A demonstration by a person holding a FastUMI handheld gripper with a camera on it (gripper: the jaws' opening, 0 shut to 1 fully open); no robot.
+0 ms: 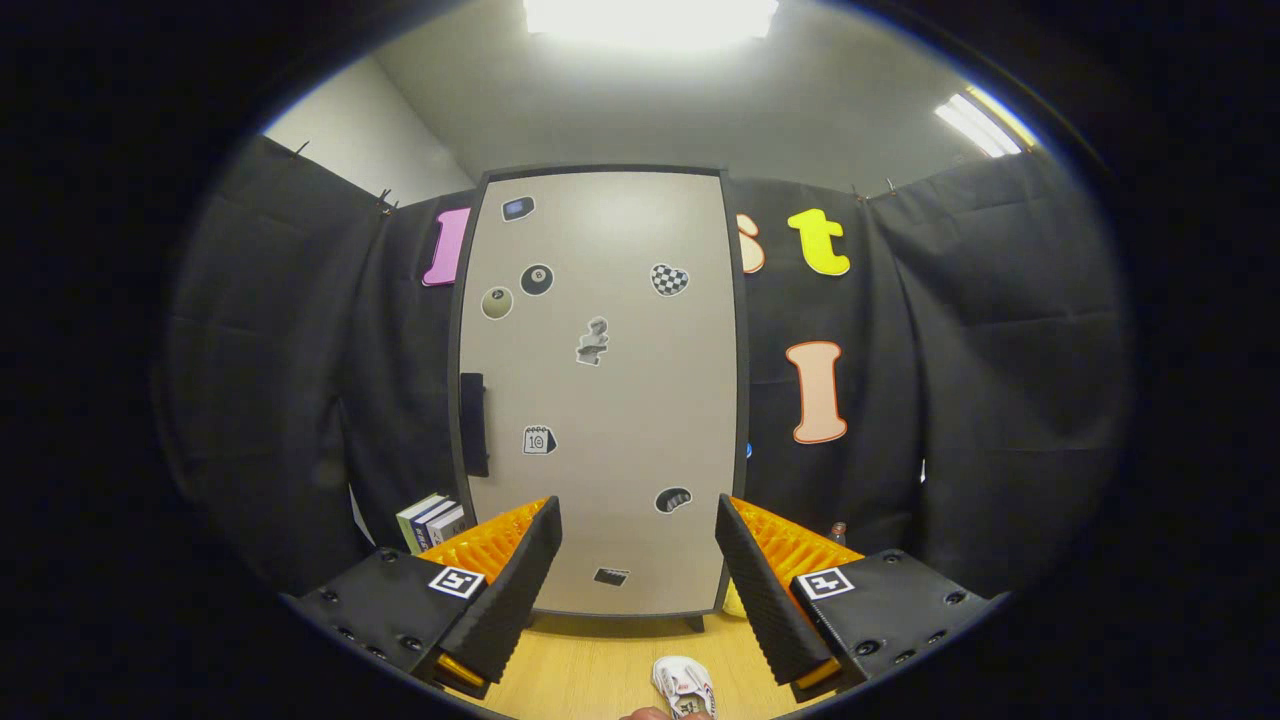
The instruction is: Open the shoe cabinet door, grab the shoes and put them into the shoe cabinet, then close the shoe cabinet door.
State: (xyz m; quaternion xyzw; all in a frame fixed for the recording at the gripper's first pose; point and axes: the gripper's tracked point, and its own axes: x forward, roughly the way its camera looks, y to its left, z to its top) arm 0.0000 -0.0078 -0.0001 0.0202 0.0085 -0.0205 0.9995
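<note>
Wooden bench (600, 670), cabinet (600, 390) at far edge, door shut, handle (473, 424) untouched. Shoe (685, 688) at near edge. My tongs (638, 570) spread wide, empty. Every step remains.

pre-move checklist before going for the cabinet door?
1. Door shut, as the start needs: ok.
2. Handle on the door's left edge, in sight: ok.
3. Gripper jaws open, nothing between them: ok.
4. Jaws lined up on the handle: not ok, they face the door's middle; handle sits left of them.
5. Shoe on the table, near the jaws: ok.
6. Books at the cabinet's lower left, clear of the door swing: cannot tell.
</note>
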